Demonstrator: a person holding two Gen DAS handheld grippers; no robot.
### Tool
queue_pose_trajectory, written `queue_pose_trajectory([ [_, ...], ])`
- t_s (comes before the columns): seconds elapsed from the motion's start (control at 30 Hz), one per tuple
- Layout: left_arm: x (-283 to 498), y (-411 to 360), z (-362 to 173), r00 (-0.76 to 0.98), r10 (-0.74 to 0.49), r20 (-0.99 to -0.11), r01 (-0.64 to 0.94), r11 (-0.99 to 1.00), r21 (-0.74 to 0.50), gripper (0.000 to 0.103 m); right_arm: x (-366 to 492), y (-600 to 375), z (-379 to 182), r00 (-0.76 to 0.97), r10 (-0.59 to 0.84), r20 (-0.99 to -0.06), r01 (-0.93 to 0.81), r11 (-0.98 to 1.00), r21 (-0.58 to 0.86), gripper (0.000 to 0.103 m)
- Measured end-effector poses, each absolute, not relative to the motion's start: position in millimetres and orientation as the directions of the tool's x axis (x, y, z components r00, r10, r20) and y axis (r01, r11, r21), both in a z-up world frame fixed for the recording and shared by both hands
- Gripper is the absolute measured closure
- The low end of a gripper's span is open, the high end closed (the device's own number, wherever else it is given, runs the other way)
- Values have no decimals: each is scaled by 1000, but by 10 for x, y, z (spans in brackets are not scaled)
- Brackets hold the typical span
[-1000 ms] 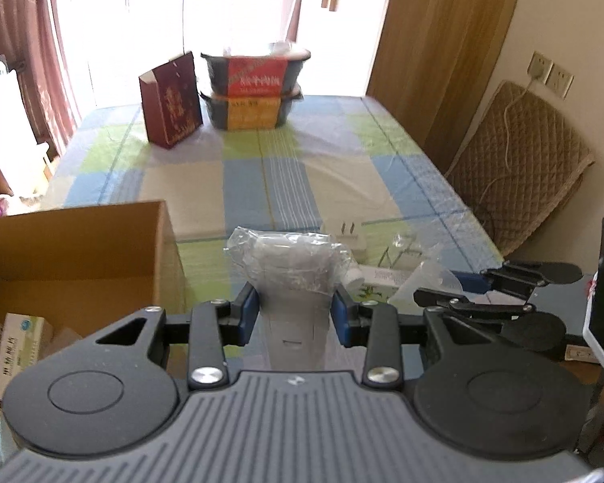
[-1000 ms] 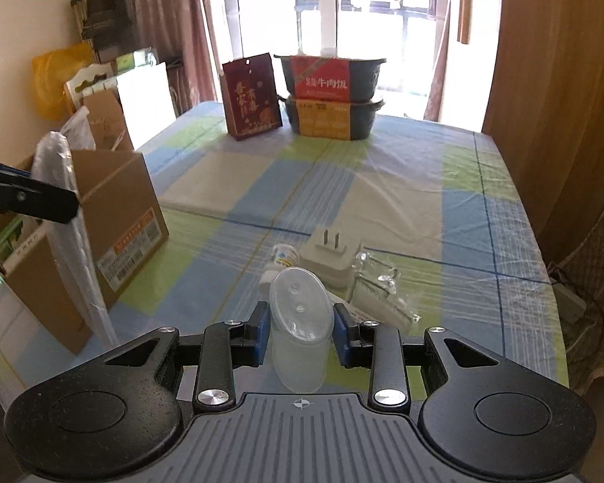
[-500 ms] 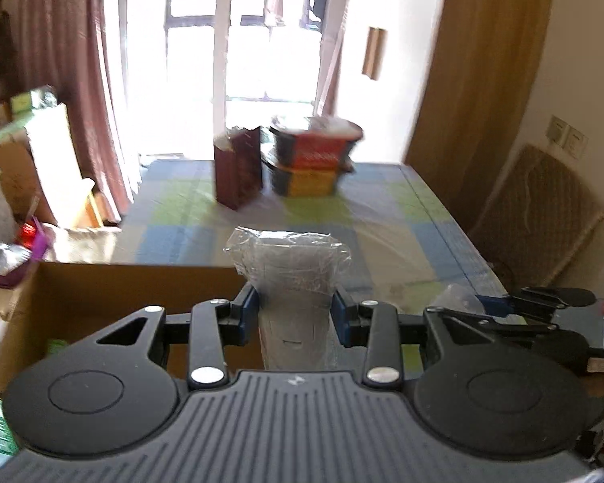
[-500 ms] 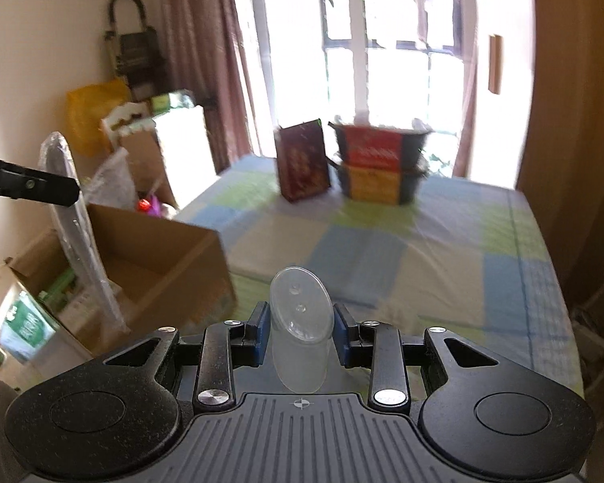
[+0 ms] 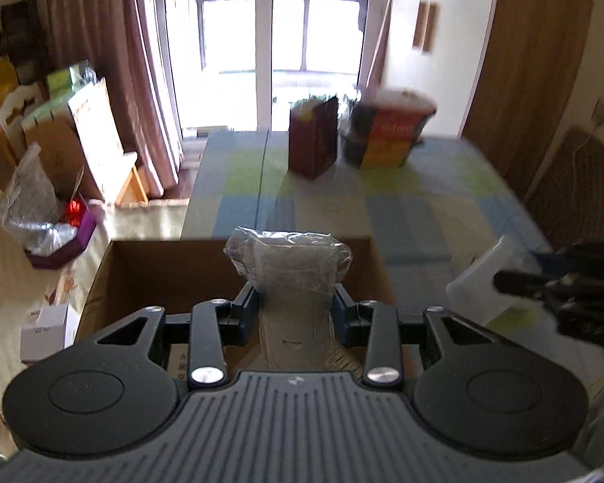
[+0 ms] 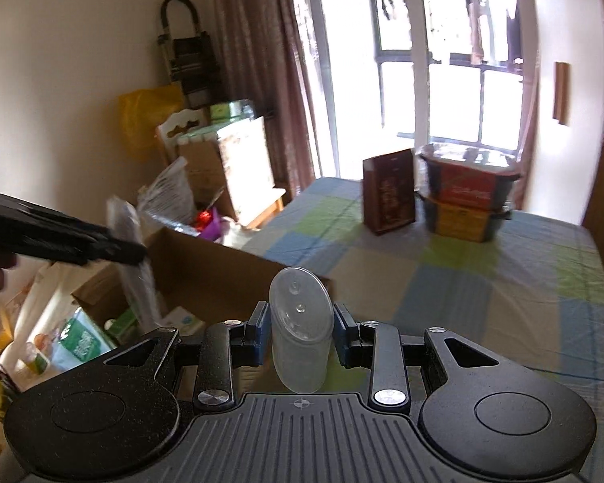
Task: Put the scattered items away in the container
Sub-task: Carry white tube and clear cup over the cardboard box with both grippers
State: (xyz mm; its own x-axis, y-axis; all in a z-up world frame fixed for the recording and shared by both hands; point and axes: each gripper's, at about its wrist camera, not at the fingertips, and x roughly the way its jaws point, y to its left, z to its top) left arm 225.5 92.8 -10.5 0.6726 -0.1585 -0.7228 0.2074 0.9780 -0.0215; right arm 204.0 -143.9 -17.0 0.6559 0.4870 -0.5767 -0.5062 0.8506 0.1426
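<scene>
Above the cardboard box (image 5: 149,277), the left gripper (image 5: 295,314) is clamping a plastic-wrapped packet (image 5: 290,273). Right of it, the right gripper (image 6: 300,336) is gripping a clear lidded cup (image 6: 300,322).

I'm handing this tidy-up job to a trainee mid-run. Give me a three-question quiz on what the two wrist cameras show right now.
1. True or false: the left hand-held gripper is shut on a plastic-wrapped package.
2. What does the right hand-held gripper hold? A) a clear plastic container B) a wall plug C) a spoon
3. Fill in: the open ____ box sits under the left hand-held gripper's load.

Key: 1 true; 2 A; 3 cardboard.
</scene>
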Motion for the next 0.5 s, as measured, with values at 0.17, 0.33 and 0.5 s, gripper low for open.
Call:
queue_pose_trajectory([
  [0.17,2429,1068,-479,605,-78,-793,205,977,60,70,2048,-1167,-280,620,502,-603,-532,834,147,68],
  [0.33,2569,1164,-845,523,-34,-851,211,973,91,70,2049,-954,-418,584,512,-630,-558,817,147,68],
  [0.5,2641,1198,-1091,460,-23,-888,226,970,92,70,2117,-807,-541,551,515,-656,-570,807,155,68],
])
